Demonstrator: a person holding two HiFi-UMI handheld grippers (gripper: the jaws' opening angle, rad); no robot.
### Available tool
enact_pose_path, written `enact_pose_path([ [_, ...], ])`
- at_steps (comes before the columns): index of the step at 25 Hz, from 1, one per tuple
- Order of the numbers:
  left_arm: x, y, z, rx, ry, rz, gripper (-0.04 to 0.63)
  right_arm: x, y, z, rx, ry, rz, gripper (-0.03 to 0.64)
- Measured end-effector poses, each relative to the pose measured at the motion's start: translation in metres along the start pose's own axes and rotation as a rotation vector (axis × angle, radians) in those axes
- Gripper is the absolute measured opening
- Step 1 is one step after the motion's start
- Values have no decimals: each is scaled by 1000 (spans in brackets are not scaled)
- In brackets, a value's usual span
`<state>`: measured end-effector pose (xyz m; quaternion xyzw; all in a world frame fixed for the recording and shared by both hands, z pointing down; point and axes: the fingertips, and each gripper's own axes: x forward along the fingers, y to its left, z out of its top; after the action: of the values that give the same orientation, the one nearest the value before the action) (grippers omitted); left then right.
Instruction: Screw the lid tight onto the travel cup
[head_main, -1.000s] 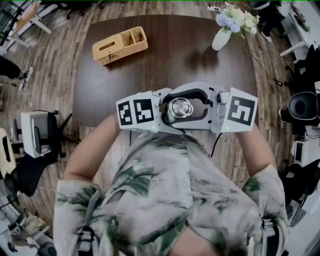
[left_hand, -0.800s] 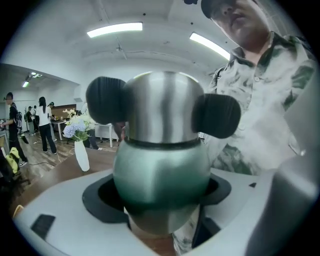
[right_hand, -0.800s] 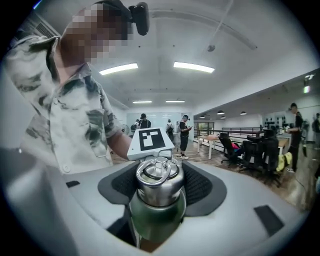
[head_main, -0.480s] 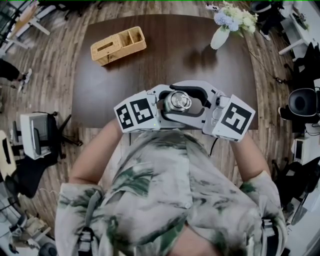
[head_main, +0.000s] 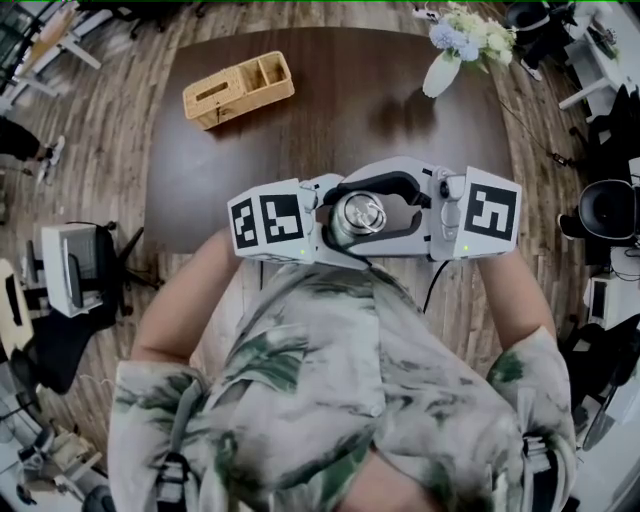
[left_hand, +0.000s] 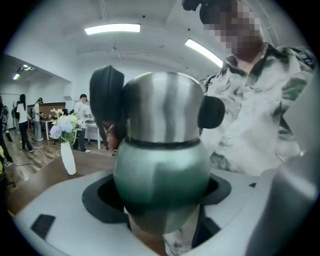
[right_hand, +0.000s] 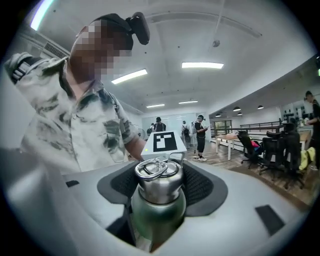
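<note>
Right now the left claw (left_hand: 160, 194) is clamped round the green body of the travel cup (left_hand: 159, 167), and the right claw (right_hand: 161, 172) is closed on its steel lid (right_hand: 158, 190). Together they hold the cup over the counter's (head_main: 330, 110) near edge, close to the person's shirt (head_main: 340, 390).

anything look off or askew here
Nothing stands out. The lid sits straight on the cup, left tongs on the cup, right tongs on the lid. Vase and basket sit upright on the table.
</note>
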<state>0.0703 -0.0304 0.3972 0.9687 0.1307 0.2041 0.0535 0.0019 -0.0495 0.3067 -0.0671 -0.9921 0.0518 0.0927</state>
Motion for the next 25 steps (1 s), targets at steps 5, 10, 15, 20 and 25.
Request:
enact_pose_path([
  [5,2,-19,5,34,4,-123,392,-1,16,4,9,18,174,288],
  [10,2,-30,9,60,0,-199,393,4,25,8,-8,30,257,288],
  [15,2,-17,4,53,14,-141,393,6,16,6,-42,20,167,282],
  [20,3,-5,4,31,-16,-76,392,7,3,3,-22,-12,69,275],
  [25,2,4,-3,17,3,-25,392,6,-5,-2,-34,-2,-1,273],
])
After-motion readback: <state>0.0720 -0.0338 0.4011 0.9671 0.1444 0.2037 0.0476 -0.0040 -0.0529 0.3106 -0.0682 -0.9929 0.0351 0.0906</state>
